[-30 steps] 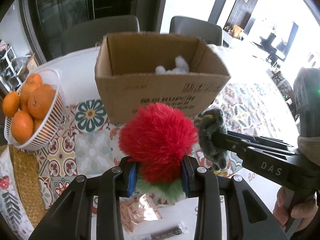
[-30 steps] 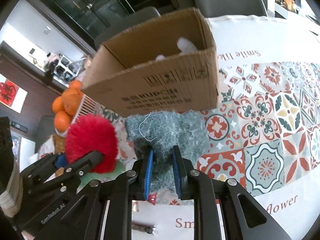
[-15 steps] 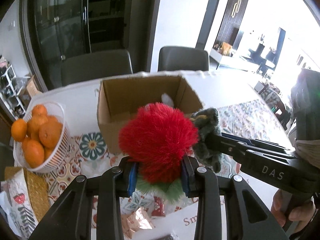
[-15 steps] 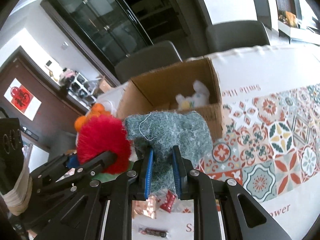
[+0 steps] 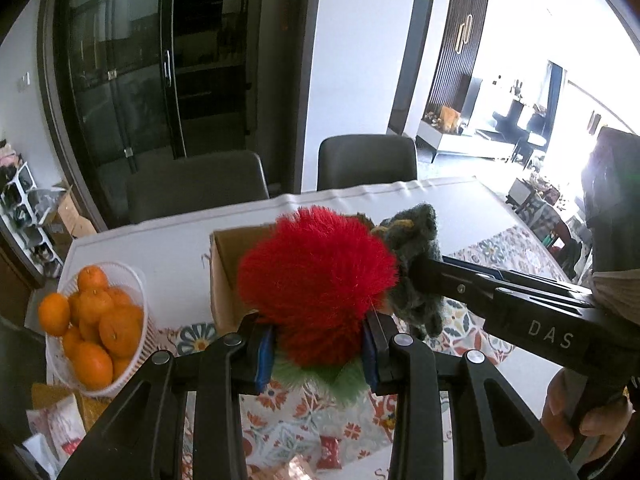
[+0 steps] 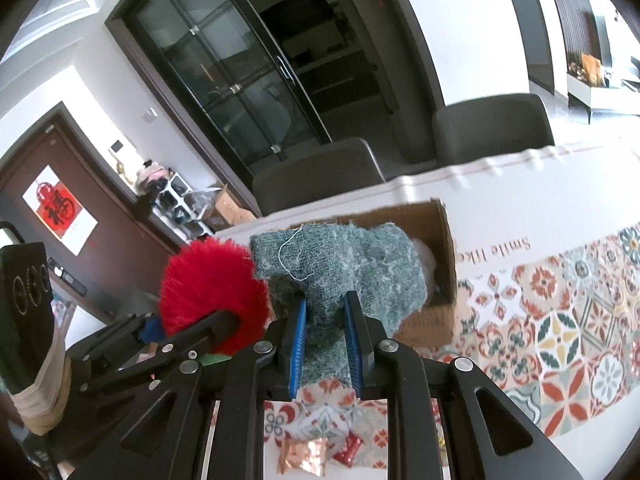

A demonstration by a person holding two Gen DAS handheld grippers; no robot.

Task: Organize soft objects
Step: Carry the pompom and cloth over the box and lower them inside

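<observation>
My left gripper (image 5: 318, 350) is shut on a fluffy red plush with a green base (image 5: 316, 280), held high above the table. My right gripper (image 6: 325, 340) is shut on a grey-green knitted soft toy (image 6: 340, 268), held just right of the red plush (image 6: 208, 284); the grey toy also shows in the left wrist view (image 5: 416, 264). An open cardboard box (image 6: 436, 248) sits on the table beyond and below both toys, with something white inside. In the left wrist view the box (image 5: 224, 276) is mostly hidden behind the red plush.
A white basket of oranges (image 5: 96, 324) stands at the table's left. The patterned tablecloth (image 6: 560, 320) covers the table. Shiny wrappers (image 6: 320, 452) lie near the front edge. Two grey chairs (image 5: 366, 162) stand at the far side.
Both grippers have risen with their toys, side by side. The box now sits lower and farther off, and more of the room shows.
</observation>
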